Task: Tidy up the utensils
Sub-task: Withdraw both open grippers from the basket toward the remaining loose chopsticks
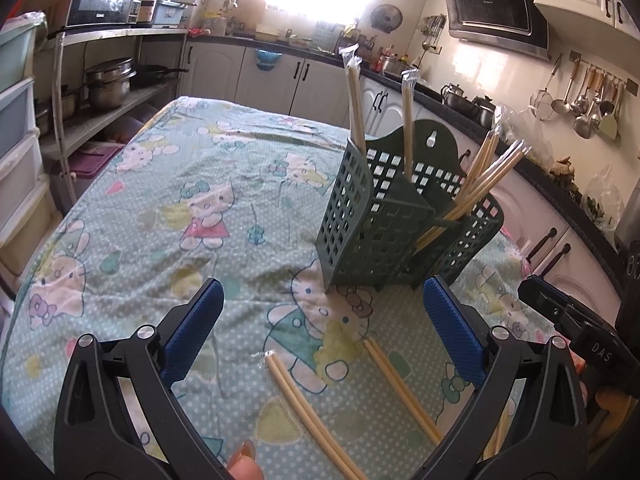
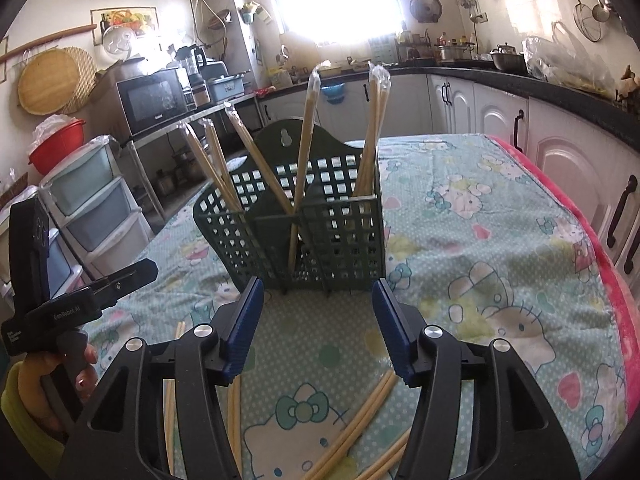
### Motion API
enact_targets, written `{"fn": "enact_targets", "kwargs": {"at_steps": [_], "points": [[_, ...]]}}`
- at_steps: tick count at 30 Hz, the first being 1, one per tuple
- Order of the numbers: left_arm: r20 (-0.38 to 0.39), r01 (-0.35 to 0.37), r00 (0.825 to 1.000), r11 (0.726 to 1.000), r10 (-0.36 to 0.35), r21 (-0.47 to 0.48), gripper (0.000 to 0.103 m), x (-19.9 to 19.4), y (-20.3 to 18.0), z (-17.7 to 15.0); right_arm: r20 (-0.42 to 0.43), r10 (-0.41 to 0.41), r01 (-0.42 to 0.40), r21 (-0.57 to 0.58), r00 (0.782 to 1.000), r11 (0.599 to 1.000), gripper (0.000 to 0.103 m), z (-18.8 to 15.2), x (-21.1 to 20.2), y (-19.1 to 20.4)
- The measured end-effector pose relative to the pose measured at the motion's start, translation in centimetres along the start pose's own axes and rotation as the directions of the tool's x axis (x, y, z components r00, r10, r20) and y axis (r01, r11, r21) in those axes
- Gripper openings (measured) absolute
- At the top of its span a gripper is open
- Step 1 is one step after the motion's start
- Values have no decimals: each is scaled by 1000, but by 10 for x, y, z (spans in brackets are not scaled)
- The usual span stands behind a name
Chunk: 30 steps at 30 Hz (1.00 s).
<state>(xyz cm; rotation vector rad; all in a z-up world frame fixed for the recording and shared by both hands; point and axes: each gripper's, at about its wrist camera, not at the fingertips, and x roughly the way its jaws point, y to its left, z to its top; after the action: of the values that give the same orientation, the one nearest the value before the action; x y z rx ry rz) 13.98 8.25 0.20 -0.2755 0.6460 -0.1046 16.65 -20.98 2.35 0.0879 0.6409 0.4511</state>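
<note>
Kitchen cupboards ring a cloth-covered bench (image 1: 168, 200). Left claw (image 1: 320, 332) is held wide and empty over loose chopsticks (image 1: 296, 392), likely for a pickup. Holder (image 2: 304, 220) is stood centrally, several pairs slotted. Right claw (image 2: 316, 332) is half-open, empty.

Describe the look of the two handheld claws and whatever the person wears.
Both claws, left claw and right claw, have black angular frames, silver pivot bolts and blue textured pads. White lettering marks the black bodies. A yellow sleeve shows at the left wrist.
</note>
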Motion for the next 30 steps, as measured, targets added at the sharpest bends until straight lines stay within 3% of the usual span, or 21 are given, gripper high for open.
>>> {"fn": "enact_targets", "kwargs": {"at_steps": [30], "points": [[-162, -4, 987, 1000, 6, 14, 92, 21, 7, -41, -148, -30, 29, -7, 989, 1000, 55, -39, 15, -13]]}}
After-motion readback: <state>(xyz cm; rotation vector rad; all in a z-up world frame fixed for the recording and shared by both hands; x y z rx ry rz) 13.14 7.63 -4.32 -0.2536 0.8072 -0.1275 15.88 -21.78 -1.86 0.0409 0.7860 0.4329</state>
